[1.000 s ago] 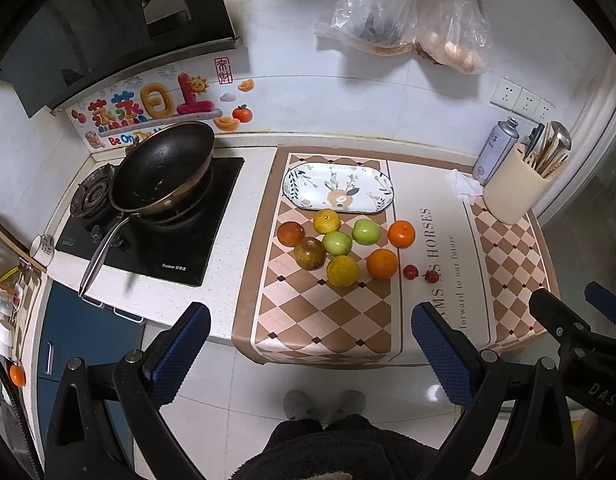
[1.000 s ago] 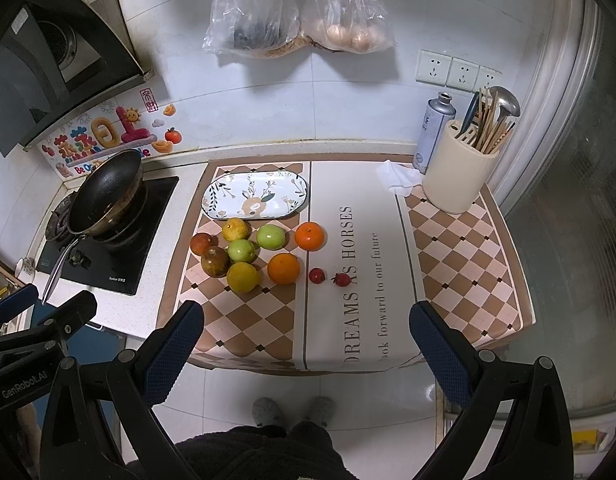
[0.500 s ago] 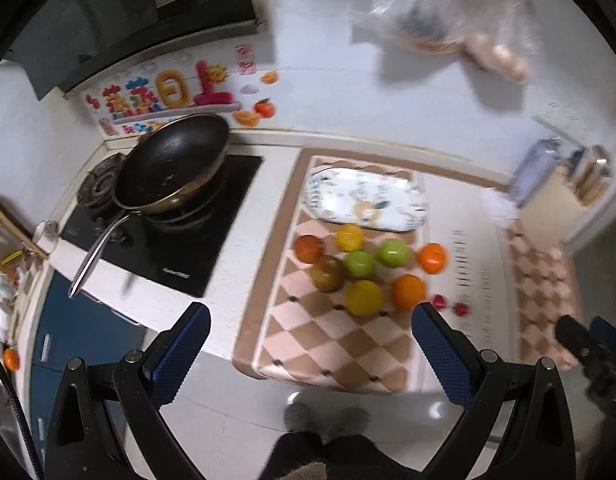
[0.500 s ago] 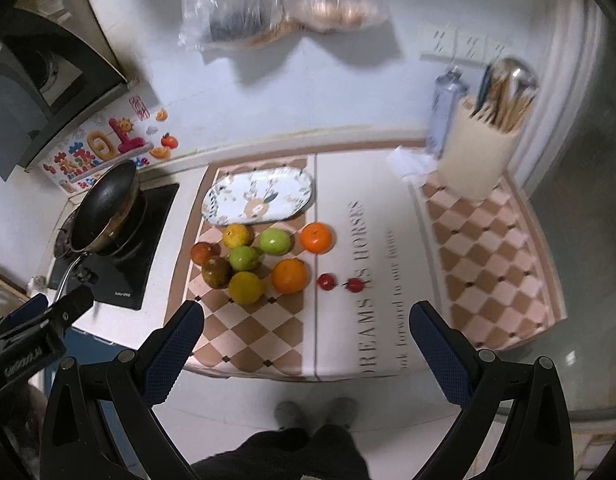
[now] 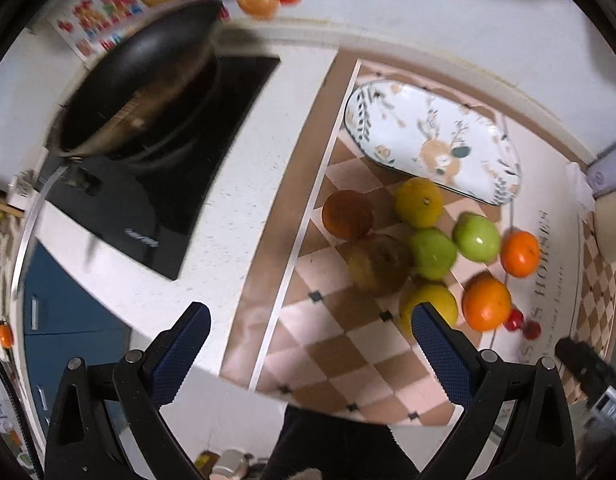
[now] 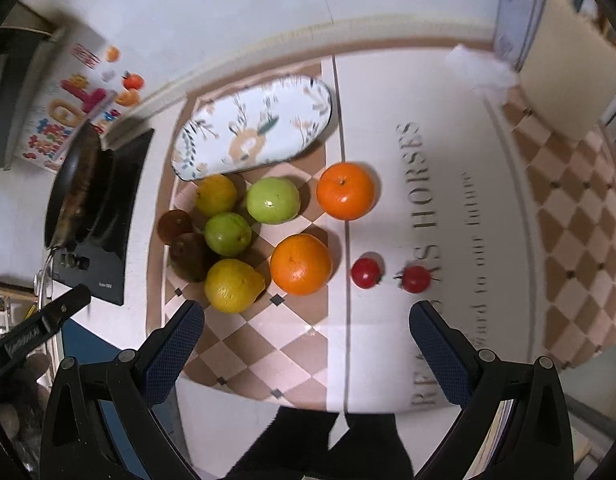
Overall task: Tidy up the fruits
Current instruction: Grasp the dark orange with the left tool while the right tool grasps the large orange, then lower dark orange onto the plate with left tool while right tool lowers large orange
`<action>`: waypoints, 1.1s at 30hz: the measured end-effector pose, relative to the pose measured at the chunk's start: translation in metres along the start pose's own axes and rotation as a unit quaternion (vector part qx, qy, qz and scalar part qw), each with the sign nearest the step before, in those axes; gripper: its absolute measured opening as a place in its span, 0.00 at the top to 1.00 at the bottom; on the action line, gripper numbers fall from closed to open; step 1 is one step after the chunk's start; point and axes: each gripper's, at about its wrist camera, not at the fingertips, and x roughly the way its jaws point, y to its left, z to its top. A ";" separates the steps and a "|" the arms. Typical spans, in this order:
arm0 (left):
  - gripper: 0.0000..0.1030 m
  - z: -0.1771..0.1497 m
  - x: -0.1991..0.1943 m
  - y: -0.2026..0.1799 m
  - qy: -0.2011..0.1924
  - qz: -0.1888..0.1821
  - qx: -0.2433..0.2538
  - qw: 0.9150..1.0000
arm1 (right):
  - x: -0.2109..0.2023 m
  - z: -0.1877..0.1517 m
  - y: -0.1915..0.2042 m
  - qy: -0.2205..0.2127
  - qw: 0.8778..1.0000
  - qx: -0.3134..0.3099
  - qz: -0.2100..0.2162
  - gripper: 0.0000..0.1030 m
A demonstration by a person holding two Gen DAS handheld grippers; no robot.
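Note:
Loose fruit lies on a checkered mat point(image 6: 244, 360) in front of an empty oval floral plate point(image 6: 254, 126): two oranges point(image 6: 301, 264), two green apples point(image 6: 273, 200), two yellow citrus fruits point(image 6: 231, 286), two brownish fruits point(image 6: 187, 256) and two cherry tomatoes point(image 6: 365, 272). My right gripper point(image 6: 306, 352) hangs open above the mat's front edge, just short of the near orange. My left gripper point(image 5: 310, 354) is open too, over the mat's left border, with its right finger crossing a yellow citrus point(image 5: 428, 304). The plate point(image 5: 432, 140) sits behind the fruit. Neither gripper holds anything.
A black pan point(image 5: 140, 88) rests on the cooktop point(image 5: 148, 184) to the left. A beige utensil holder point(image 6: 564, 64), a spray can point(image 6: 520, 12) and a crumpled tissue point(image 6: 480, 68) stand at the back right. The counter's front edge runs under both grippers.
Both grippers have dropped down and forward toward the counter, so the fruit looms much larger. The left view has swung toward the stove. Nothing has been touched.

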 end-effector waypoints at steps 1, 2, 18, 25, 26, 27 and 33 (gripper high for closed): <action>0.00 0.007 0.010 0.001 0.014 -0.007 -0.003 1.000 | 0.007 0.002 0.001 0.007 1.000 0.005 0.000 0.00; 0.00 0.017 0.023 0.003 0.030 -0.020 -0.006 0.999 | 0.020 0.006 0.001 0.015 1.000 0.012 -0.001 0.00; 0.43 0.079 0.138 -0.019 0.151 -0.089 0.030 0.984 | 0.119 0.028 0.001 0.112 0.987 0.114 0.009 0.00; 0.46 0.073 0.148 -0.032 0.151 -0.074 0.057 0.984 | 0.137 0.037 0.009 0.116 0.986 0.119 0.015 0.02; 0.46 0.072 0.148 -0.035 0.146 -0.070 0.060 0.985 | 0.139 0.038 0.012 0.117 0.986 0.115 0.014 0.04; 0.46 0.072 0.149 -0.037 0.144 -0.067 0.063 0.985 | 0.141 0.039 0.013 0.119 0.986 0.114 0.012 0.06; 0.48 0.062 0.148 -0.046 0.128 -0.057 0.082 0.987 | 0.162 0.039 0.020 0.134 0.984 0.114 0.002 0.22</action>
